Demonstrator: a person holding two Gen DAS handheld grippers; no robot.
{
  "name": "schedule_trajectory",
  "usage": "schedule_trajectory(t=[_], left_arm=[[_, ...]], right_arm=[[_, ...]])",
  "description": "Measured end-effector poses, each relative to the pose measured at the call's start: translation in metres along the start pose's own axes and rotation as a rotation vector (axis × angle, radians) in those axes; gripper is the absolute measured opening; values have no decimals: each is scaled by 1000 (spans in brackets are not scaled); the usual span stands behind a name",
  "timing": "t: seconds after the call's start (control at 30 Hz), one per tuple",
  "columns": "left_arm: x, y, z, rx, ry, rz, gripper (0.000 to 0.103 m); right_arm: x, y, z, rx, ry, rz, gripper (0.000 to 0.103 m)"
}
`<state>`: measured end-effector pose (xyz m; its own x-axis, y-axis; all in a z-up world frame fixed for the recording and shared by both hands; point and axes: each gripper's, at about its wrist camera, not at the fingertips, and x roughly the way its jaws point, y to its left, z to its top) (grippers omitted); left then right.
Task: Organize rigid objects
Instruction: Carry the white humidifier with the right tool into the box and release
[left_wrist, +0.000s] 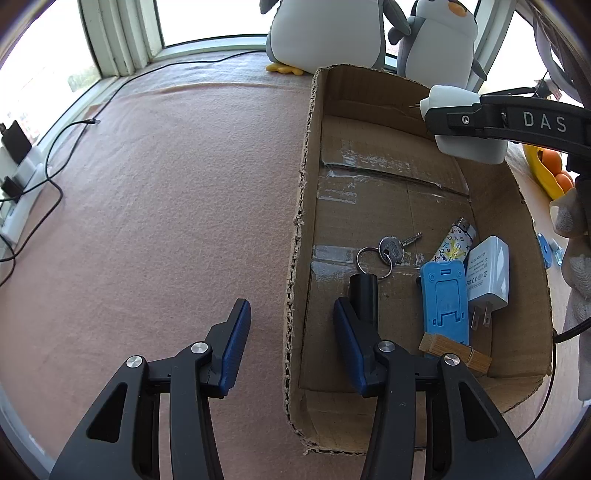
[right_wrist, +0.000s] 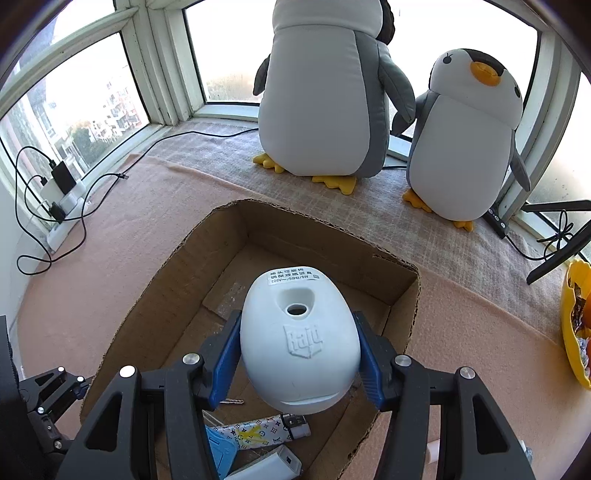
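Your right gripper (right_wrist: 301, 354) clamps a white egg-shaped plug-in device (right_wrist: 300, 343) between its blue pads, one pad against each flank, and holds it above the open cardboard box (right_wrist: 402, 314). Your left gripper (left_wrist: 291, 332) stands with its jaws apart and nothing between them, straddling the box's torn left wall: one finger over the pink blanket (left_wrist: 166, 184), the other inside the box. Just beyond that inner finger lies a black cylinder (left_wrist: 364, 299) on a ring of keys (left_wrist: 391, 249). To the right sit a blue plastic stand (left_wrist: 443, 295), a white charger (left_wrist: 487, 273), a patterned lighter (left_wrist: 456, 243) and a wooden block (left_wrist: 454, 349), its near end hidden by the finger. Far back, two plush penguins (right_wrist: 325, 92) stand by the window, the larger one's head cut off by the frame.
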<state>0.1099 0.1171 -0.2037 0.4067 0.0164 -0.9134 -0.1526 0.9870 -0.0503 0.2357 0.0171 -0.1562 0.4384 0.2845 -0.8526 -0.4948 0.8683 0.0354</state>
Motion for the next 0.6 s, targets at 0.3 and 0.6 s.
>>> schedule_trajectory(t=[0.3,0.6], left_arm=[[0,-1,0,2,-1,3,47],[0,-1,0,3,-3,5,47]], right_arm=[[9,4,3,-10,13,-8,60],[8,4,2,-13,13,-15,71]])
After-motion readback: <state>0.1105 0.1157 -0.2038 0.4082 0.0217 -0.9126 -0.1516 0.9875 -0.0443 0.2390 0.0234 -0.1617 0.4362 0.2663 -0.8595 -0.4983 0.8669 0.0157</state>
